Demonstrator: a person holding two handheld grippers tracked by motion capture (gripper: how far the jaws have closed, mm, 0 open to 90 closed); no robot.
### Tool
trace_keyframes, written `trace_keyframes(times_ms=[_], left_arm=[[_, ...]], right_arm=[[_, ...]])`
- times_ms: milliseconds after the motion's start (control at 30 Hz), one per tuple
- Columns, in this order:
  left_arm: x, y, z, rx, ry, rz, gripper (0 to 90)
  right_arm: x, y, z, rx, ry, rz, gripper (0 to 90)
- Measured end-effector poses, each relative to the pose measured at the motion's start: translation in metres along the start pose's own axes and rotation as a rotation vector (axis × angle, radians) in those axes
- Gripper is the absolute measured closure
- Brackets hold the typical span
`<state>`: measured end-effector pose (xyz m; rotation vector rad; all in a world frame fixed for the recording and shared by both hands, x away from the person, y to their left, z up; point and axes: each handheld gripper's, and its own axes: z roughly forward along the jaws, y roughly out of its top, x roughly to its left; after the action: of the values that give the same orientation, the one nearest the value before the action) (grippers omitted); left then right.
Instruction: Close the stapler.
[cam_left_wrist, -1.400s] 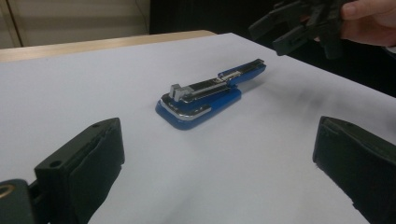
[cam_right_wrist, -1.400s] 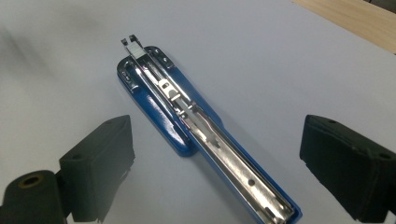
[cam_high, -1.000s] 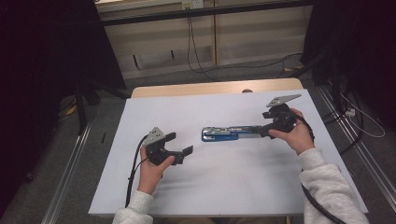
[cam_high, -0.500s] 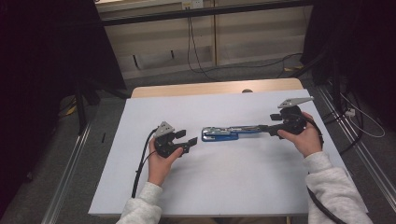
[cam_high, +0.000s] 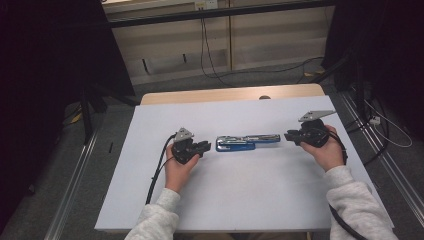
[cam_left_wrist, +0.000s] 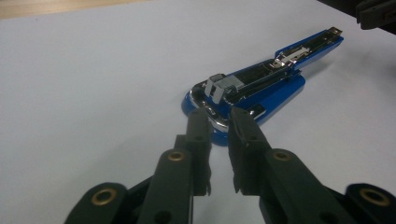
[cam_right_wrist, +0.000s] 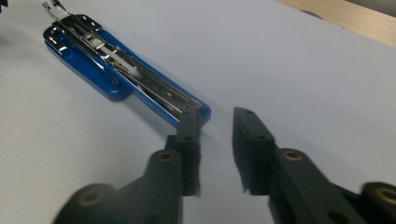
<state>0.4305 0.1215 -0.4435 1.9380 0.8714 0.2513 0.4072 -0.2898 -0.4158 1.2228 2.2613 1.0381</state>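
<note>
A blue stapler (cam_high: 247, 142), swung open flat with its metal magazine showing, lies in the middle of the white table. My left gripper (cam_high: 206, 146) points at its hinge end from the left. In the left gripper view the jaws (cam_left_wrist: 219, 114) stand a narrow gap apart, just short of the stapler (cam_left_wrist: 261, 86), with nothing between them. My right gripper (cam_high: 289, 136) is a little to the right of the stapler's far tip. In the right gripper view it (cam_right_wrist: 218, 114) stands open and empty beside the end of the stapler (cam_right_wrist: 116, 63).
The white tabletop (cam_high: 250, 200) has a bare wooden strip (cam_high: 225, 95) along its far edge. A black cable (cam_high: 157, 170) trails from the left gripper towards the front edge. Cables lie on the floor beyond the table.
My left gripper has moved right, up to the stapler's hinge end. My right gripper has drawn back to the right, away from the stapler's tip. The stapler stays put.
</note>
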Motion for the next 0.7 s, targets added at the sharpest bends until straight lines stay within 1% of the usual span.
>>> trace_keyframes(times_ms=[33,67,100,133,167,200,233,300,333,400,433,500,533,567,600,633,700], left_arm=[[0.000,0.001,0.002,-0.004,0.002,-0.005,81.5],[-0.001,0.002,0.003,0.005,0.004,-0.001,83.5],[-0.002,0.003,0.009,0.012,0.010,-0.005,84.3],[-0.002,0.003,0.009,0.012,0.010,-0.005,85.1],[-0.002,0.004,0.011,0.016,0.005,-0.010,85.1],[-0.002,0.004,0.013,0.025,0.012,-0.007,86.4],[-0.001,0.004,0.018,0.045,0.013,0.004,87.3],[-0.002,0.004,0.019,0.040,0.009,-0.004,88.4],[-0.002,0.004,0.020,0.052,0.022,0.004,88.6],[-0.001,0.004,0.021,0.061,0.024,0.009,88.7],[-0.001,0.004,0.022,0.055,0.022,0.000,89.2],[0.001,0.004,0.023,0.062,0.018,-0.004,89.6],[0.002,0.004,0.025,0.068,0.005,-0.006,89.6],[0.002,0.004,0.026,0.078,0.000,-0.005,89.8],[0.002,0.004,0.026,0.078,0.000,-0.005,89.9],[0.001,0.004,0.028,0.083,-0.004,-0.012,90.0],[0.001,0.005,0.028,0.092,-0.010,-0.008,90.0]], right_arm=[[0.000,-0.001,0.001,0.007,0.000,-0.004,85.3],[0.000,-0.002,0.003,0.015,0.000,-0.006,87.0],[0.000,-0.003,0.005,0.021,-0.001,-0.006,88.6],[0.000,-0.003,0.006,0.029,-0.003,-0.010,90.0],[0.000,-0.003,0.006,0.029,-0.003,-0.010,90.0],[0.000,-0.004,0.008,0.036,-0.006,-0.014,90.0],[0.001,-0.004,0.011,0.041,0.004,-0.016,90.0],[0.002,-0.004,0.012,0.046,0.000,-0.019,90.0],[0.004,-0.004,0.015,0.056,0.000,-0.029,90.0],[0.004,-0.004,0.017,0.060,0.001,-0.032,90.0],[0.005,-0.005,0.020,0.075,0.001,-0.038,90.0],[0.005,-0.005,0.021,0.080,0.000,-0.042,90.0],[0.005,-0.007,0.024,0.098,-0.010,-0.048,90.0],[0.005,-0.007,0.024,0.101,-0.011,-0.051,90.0],[0.005,-0.008,0.025,0.099,-0.006,-0.054,90.0],[0.006,-0.008,0.025,0.102,-0.010,-0.054,90.0],[0.006,-0.008,0.026,0.107,-0.008,-0.056,90.0]])
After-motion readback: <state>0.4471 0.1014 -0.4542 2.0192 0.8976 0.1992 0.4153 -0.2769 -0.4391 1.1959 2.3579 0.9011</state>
